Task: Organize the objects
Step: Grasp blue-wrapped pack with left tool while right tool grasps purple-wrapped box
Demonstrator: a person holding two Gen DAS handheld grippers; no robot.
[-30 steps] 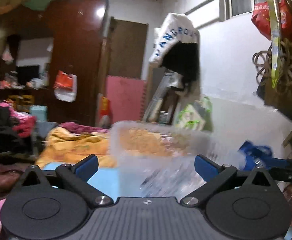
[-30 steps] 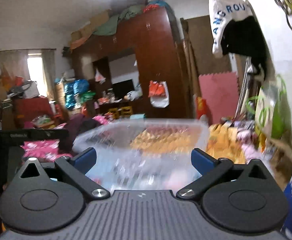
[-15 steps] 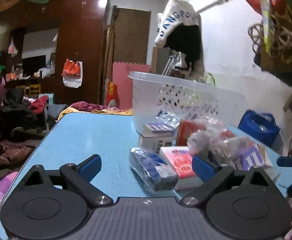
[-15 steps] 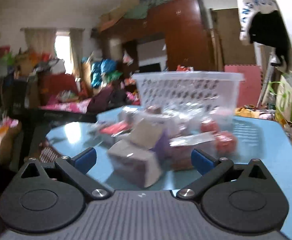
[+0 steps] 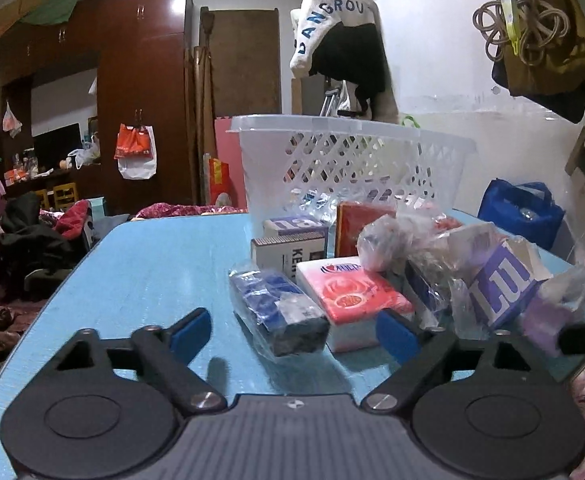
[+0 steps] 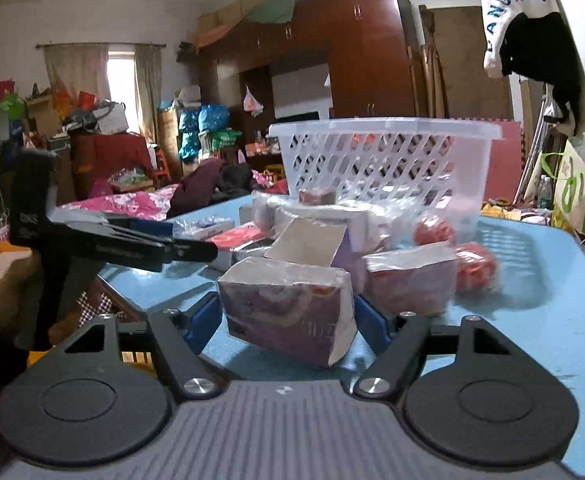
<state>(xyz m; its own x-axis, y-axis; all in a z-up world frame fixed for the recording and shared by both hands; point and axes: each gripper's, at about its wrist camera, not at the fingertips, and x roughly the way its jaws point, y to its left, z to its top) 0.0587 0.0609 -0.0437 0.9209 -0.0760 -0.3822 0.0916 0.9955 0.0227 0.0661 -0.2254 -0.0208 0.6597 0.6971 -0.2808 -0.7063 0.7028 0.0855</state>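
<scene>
The room is full of stuff: a big dark red wardrobe [image 5: 140,92] stands at the back, and a white and black jacket [image 5: 340,36] hangs up on the wall. In front is a light blue table [image 5: 152,272].

At the far end of the table stands a white basket [image 5: 348,160] with holes in its sides. It is upright. I cannot tell if anything is inside it. A heap of small things lies on the table right in front of the basket.

The left gripper [image 5: 294,334] is low over the near edge of the table. Its blue fingers [image 5: 190,332] are wide apart and hold nothing. Just past them lies a dark blue pack in clear wrap [image 5: 278,310]. Beside it, touching, is a pink and white pack [image 5: 352,298]. Behind those stand a white box with dark letters [image 5: 288,252] and a red box [image 5: 362,226]. More to the right is a white and blue carton [image 5: 500,280], tilted.

The right gripper [image 6: 284,322] has its fingers spread too, one on each side of a purple box [image 6: 288,312]. The box sits on the table between them, and I cannot be sure the fingers touch it. Behind it are a reddish pack in clear wrap [image 6: 410,282] and red balls [image 6: 476,266], a bit blurry.
</scene>
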